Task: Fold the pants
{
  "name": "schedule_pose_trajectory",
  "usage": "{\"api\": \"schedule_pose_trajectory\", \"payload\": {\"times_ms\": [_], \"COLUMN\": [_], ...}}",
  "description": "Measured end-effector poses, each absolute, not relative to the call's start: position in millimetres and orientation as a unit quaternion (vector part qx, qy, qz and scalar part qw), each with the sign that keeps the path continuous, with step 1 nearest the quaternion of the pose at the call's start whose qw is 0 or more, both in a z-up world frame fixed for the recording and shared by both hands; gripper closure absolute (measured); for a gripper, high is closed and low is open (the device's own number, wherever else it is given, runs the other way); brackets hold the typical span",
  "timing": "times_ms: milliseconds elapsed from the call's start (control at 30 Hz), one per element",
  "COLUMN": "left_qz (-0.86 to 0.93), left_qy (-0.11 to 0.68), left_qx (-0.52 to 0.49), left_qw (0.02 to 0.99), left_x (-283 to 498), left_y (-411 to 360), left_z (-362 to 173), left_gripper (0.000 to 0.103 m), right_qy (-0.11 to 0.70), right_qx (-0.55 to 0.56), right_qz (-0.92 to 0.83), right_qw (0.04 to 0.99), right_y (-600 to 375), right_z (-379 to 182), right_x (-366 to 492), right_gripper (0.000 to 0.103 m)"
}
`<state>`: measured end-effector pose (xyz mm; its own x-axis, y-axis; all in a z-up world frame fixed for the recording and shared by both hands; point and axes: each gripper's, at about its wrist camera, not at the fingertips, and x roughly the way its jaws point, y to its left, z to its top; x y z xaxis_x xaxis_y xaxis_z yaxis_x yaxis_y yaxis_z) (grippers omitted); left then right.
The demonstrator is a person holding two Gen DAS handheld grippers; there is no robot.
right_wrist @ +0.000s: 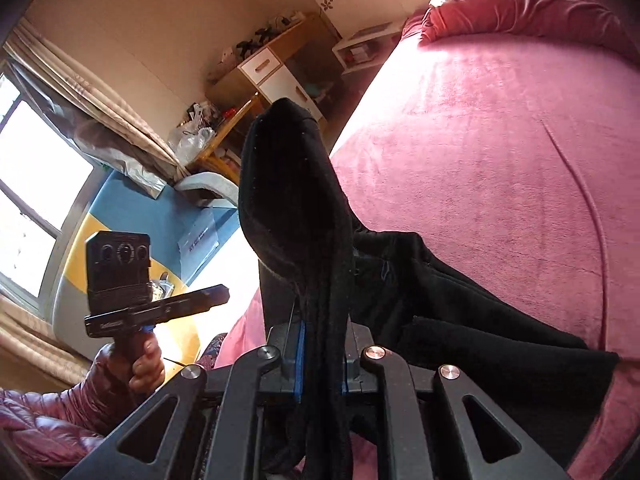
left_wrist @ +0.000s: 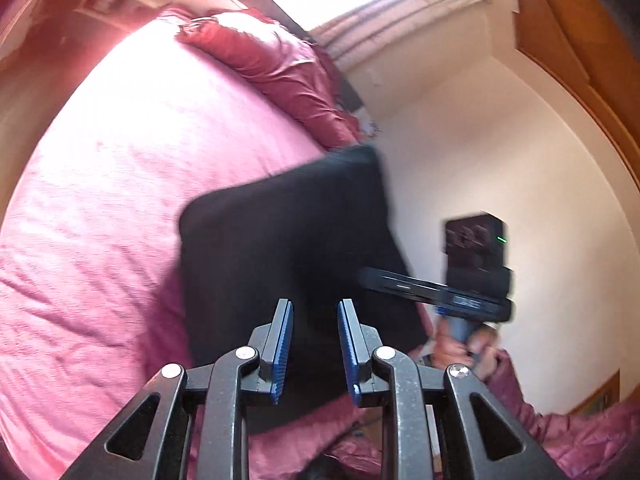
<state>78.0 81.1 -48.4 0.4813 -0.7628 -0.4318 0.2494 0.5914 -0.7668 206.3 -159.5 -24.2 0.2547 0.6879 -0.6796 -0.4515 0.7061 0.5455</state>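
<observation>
The black pants [left_wrist: 288,240] hang in the air over the edge of a pink bed [left_wrist: 120,180]. My right gripper [right_wrist: 324,328] is shut on a bunched fold of the pants [right_wrist: 292,208]; one part stands up beyond the blue pads and the rest drapes right onto the bed [right_wrist: 480,160]. My left gripper [left_wrist: 314,308] is open, its pads apart just in front of the cloth and not pressing it. From the left wrist view the right gripper [left_wrist: 436,292] reaches into the pants' right edge. The left gripper [right_wrist: 216,294] shows at the left of the right wrist view.
A red pillow [left_wrist: 272,64] lies at the head of the bed. A wooden desk with white drawers [right_wrist: 272,68] and clutter stands beyond the bed's corner. A bright curtained window [right_wrist: 36,184] and a blue and yellow mat [right_wrist: 120,216] are on the left. A hand [right_wrist: 144,364] in a purple padded sleeve holds the left gripper.
</observation>
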Motion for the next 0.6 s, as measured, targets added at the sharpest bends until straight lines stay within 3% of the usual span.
{"api": "schedule_pose_trajectory", "payload": {"times_ms": [200, 600], "left_qz": [-0.289, -0.315], "left_qy": [0.447, 0.554], "left_qx": [-0.293, -0.189], "left_qw": [0.794, 0.747], "left_x": [95.6, 104.5], "left_y": [71.2, -24.8], "left_z": [-78.0, -145.4], "left_gripper": [0.080, 0.080], "right_qy": [0.492, 0.548], "right_qx": [0.157, 0.260], "right_qz": [0.314, 0.188], "right_qw": [0.796, 0.773], "right_y": [-221.4, -332.8], "right_z": [-35.5, -143.1], "right_x": [190.4, 171.7], "right_gripper": [0.091, 0.091]}}
